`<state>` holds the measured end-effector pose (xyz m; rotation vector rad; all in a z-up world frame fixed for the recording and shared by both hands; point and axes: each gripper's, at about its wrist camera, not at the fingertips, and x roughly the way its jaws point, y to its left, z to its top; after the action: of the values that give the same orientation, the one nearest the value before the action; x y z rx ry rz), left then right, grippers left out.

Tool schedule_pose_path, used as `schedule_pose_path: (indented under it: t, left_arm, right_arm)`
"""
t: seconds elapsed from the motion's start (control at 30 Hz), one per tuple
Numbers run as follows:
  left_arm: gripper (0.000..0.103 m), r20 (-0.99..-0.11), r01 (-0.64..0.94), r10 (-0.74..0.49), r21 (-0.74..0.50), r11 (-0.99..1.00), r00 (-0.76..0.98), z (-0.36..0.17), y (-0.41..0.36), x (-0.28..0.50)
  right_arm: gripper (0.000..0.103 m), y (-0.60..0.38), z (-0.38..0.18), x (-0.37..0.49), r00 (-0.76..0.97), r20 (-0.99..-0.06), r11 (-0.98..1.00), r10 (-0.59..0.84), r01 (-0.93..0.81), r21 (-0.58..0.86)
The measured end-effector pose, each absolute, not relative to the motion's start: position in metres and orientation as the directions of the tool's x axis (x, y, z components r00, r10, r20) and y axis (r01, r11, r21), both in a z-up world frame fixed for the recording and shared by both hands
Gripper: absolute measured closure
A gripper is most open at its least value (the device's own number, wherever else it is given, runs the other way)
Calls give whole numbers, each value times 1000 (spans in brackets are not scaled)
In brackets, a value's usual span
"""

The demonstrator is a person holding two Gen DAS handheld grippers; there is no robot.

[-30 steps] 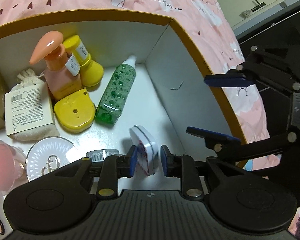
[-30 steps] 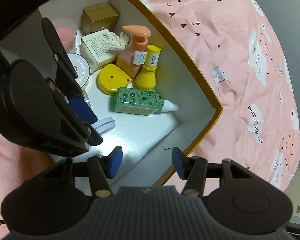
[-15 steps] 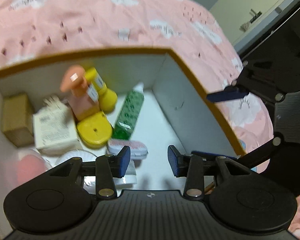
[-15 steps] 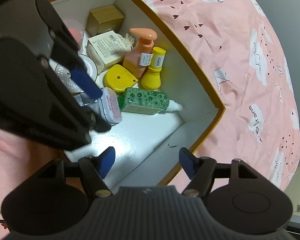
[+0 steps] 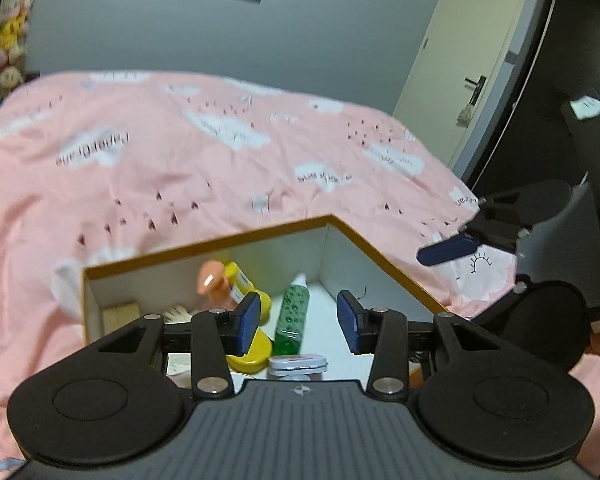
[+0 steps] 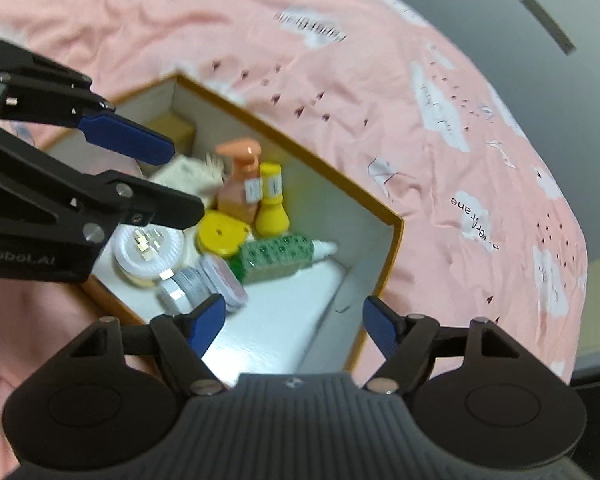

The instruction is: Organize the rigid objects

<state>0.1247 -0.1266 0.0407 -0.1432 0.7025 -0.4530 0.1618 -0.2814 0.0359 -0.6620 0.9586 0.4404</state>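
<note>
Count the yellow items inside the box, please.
2: a yellow bottle upright beside the pink pump bottle, and a round yellow case lying before them. Others may be hidden.

left claw just opening, empty, right claw likewise

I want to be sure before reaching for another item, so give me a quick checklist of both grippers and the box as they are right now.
1. Left gripper empty: ok, jaws have just been opening, nothing between them.
2. Right gripper empty: ok, jaws have just been opening, nothing held.
3. Small tin in the box: ok, lying flat beside the green bottle.
4. Free floor in the box: ok, bare white area near the right wall.
5. Pump bottle upright: ok.
6. More items waiting outside the box: cannot tell.
</note>
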Motion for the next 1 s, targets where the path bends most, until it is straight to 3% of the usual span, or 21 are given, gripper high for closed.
schedule_pose_path:
  t: [0.17, 0.27, 0.4, 0.5, 0.7, 0.77, 1.0]
  left_arm:
    - [54, -524, 342, -403, -215, 915, 750, 55, -106, 99]
    - [53, -464, 330, -389, -205, 921, 796, 65, -95, 81]
    - [43, -398, 327, -370, -174, 929, 840, 74, -80, 58]
    - [36, -384, 312, -343, -141, 939, 857, 75, -69, 44]
    - [34, -384, 266, -284, -100, 959, 879, 62, -47, 24]
    - [31, -376, 253, -270, -94, 963, 886, 55, -42, 17]
    - [20, -401, 156, -198, -135, 979, 894, 37, -25, 8]
  right_arm:
    - [27, -278, 53, 127, 594, -794, 789, 134, -549, -277]
    - [20, -276, 65, 110, 647, -739, 844, 190, -492, -214]
    - [17, -269, 69, 87, 708, -661, 903, 249, -416, -106]
    - [14, -262, 64, 71, 740, -621, 939, 259, -343, -18]
    - [13, -257, 46, 41, 810, -551, 979, 204, -150, 142]
    - [4, -253, 38, 31, 840, -520, 985, 156, -92, 146]
    - [3, -228, 12, 12, 894, -446, 999, 51, -50, 13]
